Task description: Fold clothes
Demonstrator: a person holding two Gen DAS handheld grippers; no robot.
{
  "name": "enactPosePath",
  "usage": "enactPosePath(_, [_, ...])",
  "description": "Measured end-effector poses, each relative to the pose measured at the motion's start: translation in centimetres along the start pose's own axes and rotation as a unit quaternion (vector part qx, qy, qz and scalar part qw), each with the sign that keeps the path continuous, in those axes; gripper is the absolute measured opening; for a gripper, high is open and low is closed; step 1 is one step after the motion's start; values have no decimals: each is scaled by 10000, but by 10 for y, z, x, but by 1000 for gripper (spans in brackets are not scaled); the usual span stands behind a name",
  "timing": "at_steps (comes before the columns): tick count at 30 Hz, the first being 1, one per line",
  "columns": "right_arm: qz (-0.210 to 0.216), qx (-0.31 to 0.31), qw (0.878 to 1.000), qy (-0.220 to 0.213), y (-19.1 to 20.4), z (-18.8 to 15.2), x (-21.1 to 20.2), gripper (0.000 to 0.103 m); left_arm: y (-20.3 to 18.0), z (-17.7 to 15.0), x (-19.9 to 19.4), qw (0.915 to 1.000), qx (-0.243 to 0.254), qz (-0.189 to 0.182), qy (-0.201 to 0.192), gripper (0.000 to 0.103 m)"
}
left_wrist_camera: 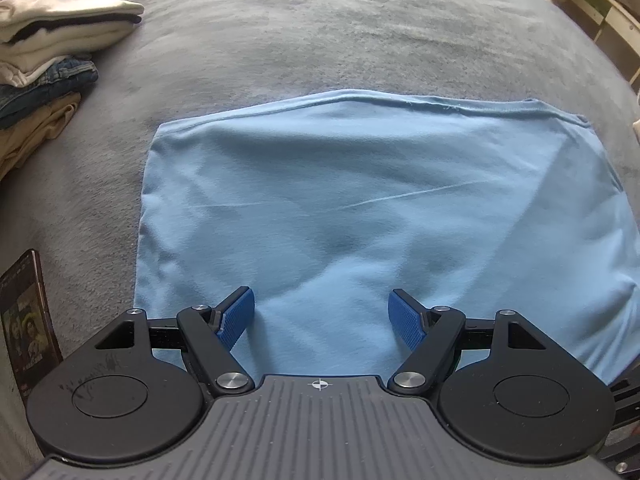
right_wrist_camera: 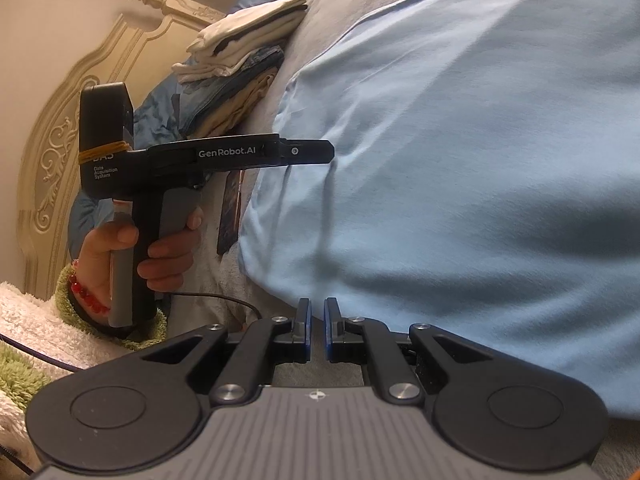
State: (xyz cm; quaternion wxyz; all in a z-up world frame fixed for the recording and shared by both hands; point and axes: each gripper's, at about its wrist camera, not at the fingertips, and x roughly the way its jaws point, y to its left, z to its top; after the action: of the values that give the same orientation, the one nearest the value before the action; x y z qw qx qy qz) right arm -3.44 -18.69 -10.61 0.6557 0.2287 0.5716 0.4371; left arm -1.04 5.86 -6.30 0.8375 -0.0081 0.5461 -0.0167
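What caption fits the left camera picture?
Open left gripper above a blue shirt on the bed.

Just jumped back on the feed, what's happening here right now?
A person is folding laundry on a bed with a handheld gripper in each hand. A light blue shirt lies spread on the grey blanket, already folded into a rough rectangle. The left gripper hangs open over the shirt's near edge, holding nothing. The right gripper is nearly closed at the shirt's edge; no cloth shows between its fingers. A pile of folded clothes sits off to the side.

Soft even daylight, mild shadows, sharp focus, strong fisheye edge bending.
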Motion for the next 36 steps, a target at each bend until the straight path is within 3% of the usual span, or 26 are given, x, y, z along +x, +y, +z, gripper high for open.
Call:
enactPosePath(10, [-63, -482, 9988, 83, 21, 15, 12, 8, 26, 3, -9, 9993, -289, -36, -248, 74])
enactPosePath(15, [-261, -835, 9962, 27, 37, 23, 22, 13, 37, 3, -11, 9987, -377, -7, -329, 74])
enactPosePath(24, [-760, -1872, 9793, 137, 74, 20, 45, 18, 55, -1, -15, 9982, -496, -30, -332, 74])
enactPosePath(29, [-917, -2232, 9704, 128, 89, 18, 55, 28, 62, -2, -16, 9980, -518, -64, -350, 74])
enactPosePath(36, [-1042, -2679, 9573, 308, 105, 10, 73, 35, 72, -4, -17, 9978, -547, -92, -366, 74])
